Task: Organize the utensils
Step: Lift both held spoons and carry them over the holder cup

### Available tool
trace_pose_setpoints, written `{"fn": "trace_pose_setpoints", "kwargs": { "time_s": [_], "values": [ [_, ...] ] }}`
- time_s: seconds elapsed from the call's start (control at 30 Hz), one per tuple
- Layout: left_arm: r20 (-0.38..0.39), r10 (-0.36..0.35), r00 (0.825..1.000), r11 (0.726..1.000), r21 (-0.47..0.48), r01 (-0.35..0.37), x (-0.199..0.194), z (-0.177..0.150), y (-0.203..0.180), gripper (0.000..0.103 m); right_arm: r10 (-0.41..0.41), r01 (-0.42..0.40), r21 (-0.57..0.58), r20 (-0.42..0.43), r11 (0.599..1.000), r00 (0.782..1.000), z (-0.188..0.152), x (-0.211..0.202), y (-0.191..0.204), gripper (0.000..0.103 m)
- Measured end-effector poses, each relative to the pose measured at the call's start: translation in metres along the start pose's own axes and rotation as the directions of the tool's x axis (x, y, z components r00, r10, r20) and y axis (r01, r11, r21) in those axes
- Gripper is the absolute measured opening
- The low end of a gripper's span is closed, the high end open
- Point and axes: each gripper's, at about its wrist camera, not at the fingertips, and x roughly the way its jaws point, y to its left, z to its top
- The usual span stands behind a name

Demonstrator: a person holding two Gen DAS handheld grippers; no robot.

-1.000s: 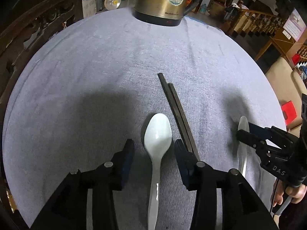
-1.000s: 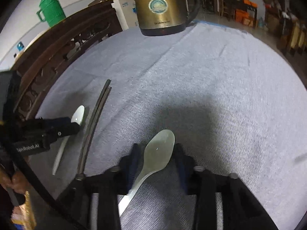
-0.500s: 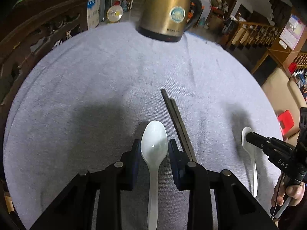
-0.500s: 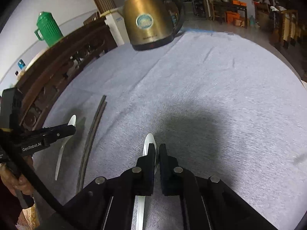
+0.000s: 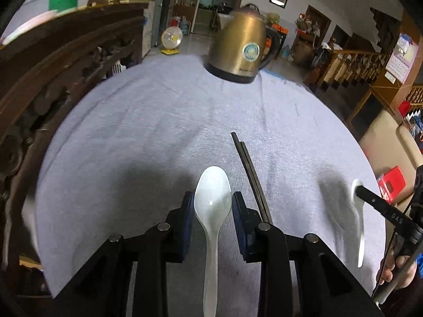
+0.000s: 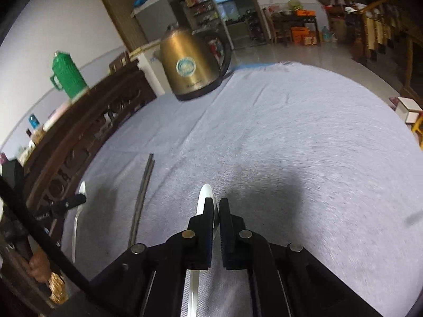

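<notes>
My left gripper (image 5: pixel 212 198) is shut on a white spoon (image 5: pixel 212 198), bowl forward, held above the grey tablecloth (image 5: pixel 158 121). My right gripper (image 6: pixel 216 204) is shut on a second white spoon (image 6: pixel 205 194), turned on its edge and lifted off the cloth. That spoon and gripper also show at the right of the left wrist view (image 5: pixel 359 211). A pair of dark chopsticks (image 5: pixel 251 177) lies on the cloth between the two grippers, also seen in the right wrist view (image 6: pixel 142 192). The left gripper with its spoon shows at the left of the right wrist view (image 6: pixel 76 200).
A brass electric kettle (image 5: pixel 238 50) stands at the far edge of the round table. A carved dark wooden chair back (image 5: pixel 47 79) runs along the left side. A green jug (image 6: pixel 67 75) stands behind it.
Both grippers closed on their spoons and lifted them off the cloth. The right spoon turned onto its edge. Both cameras rose and tilted up.
</notes>
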Motion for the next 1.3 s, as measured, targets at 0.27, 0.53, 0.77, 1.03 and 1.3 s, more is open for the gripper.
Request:
{"fn": "trace_pose_setpoints", "kwargs": {
  "time_s": [0.27,0.53,0.77,1.03,1.3],
  "values": [
    [0.157,0.009,0.988,1.0,-0.009,-0.007,-0.065,-0.028,-0.007,0.03,0.011,-0.021,0.045,0.198,0.999,0.98,-0.021,-0.081,0.013,0.005],
    [0.29,-0.008,0.957,0.999,-0.038,0.02,-0.123,-0.05,-0.016,0.03,0.024,-0.041,0.039,0.372,0.998,0.928,-0.044,-0.148,0.045,0.005],
    [0.348,-0.104,0.932,0.993,-0.014,0.116,-0.159,-0.064,-0.028,0.03,0.063,-0.064,-0.014,0.451,0.998,0.89,-0.059,-0.176,0.08,0.005],
    [0.429,-0.203,0.88,0.977,0.028,0.211,-0.182,-0.074,-0.048,0.03,0.073,-0.04,-0.072,0.551,0.997,0.831,-0.077,-0.19,0.111,0.005],
    [0.457,-0.244,0.855,0.969,0.088,0.23,-0.174,-0.084,-0.074,0.03,0.069,-0.003,-0.113,0.585,0.994,0.808,-0.091,-0.17,0.131,0.005]
  ]
}}
